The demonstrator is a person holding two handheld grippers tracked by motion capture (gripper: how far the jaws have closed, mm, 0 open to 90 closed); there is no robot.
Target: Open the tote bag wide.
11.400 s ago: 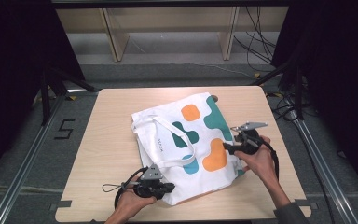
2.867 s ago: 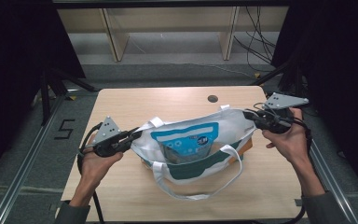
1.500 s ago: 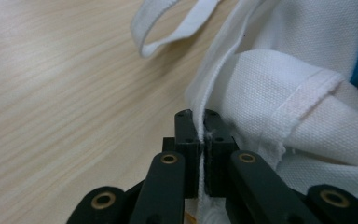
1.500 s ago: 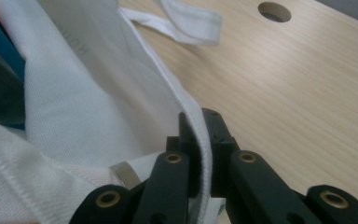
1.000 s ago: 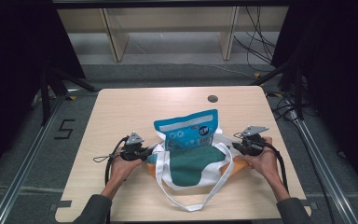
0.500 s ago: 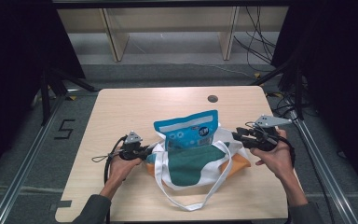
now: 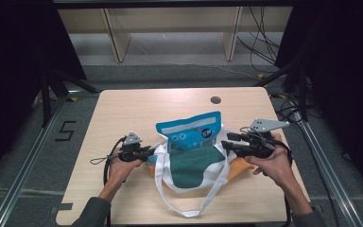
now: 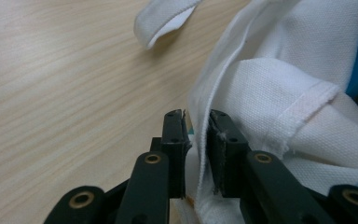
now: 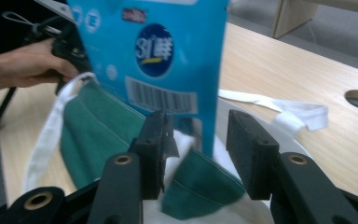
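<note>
A white tote bag (image 7: 189, 170) with green and orange patches lies open on the wooden table (image 7: 137, 111). A blue pouch (image 7: 190, 133) stands upright inside it. The left gripper (image 8: 196, 154) pinches the bag's white hem; the right gripper (image 9: 196, 144) gapes wide, empty, beside the bag's right rim.

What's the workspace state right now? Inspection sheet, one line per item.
Surface: light wooden table with a round hole near its far edge.
Job's things: white tote bag lying open, green lining showing; blue pouch sticking out of its mouth.
Clutter: nothing seen.
Grippers: left gripper shut on the tote bag's edge, cloth between its jaws; right gripper open at the bag's opposite rim, by the pouch.
Cables: black cable loops from the left gripper across the table; more cables on the floor behind.
Surroundings: wooden shelf legs behind the table, grey floor with a "5" mark.
</note>
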